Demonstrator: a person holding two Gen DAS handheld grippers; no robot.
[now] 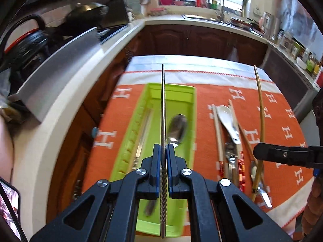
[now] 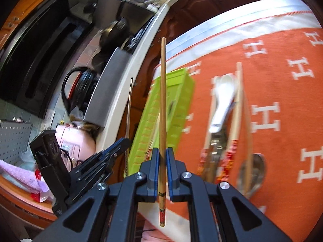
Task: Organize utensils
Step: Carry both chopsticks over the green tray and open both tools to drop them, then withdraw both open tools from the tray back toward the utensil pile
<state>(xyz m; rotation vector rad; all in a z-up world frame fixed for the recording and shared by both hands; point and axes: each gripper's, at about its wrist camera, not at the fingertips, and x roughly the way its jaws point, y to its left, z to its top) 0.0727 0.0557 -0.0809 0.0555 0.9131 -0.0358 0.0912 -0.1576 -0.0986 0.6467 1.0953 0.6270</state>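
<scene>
My left gripper (image 1: 163,151) is shut on a metal chopstick (image 1: 163,109) and holds it above the green utensil tray (image 1: 189,92). In the tray lie a metal spoon (image 1: 177,129) and another metal chopstick (image 1: 141,139). My right gripper (image 2: 163,155) is shut on a bamboo chopstick (image 2: 162,92), held in the air beside the tray (image 2: 181,92); it also shows in the left wrist view (image 1: 260,113). On the orange cloth (image 1: 222,92) lie a white ceramic spoon (image 1: 227,117), wooden chopsticks (image 1: 218,133) and a metal spoon (image 1: 254,171).
A white kitchen counter (image 1: 66,109) with a steel block (image 1: 60,74), a black kettle and a wok runs along the left. A sink (image 1: 201,17) and jars stand at the back. Brown cabinets are behind the table. A phone (image 1: 10,205) shows at the lower left.
</scene>
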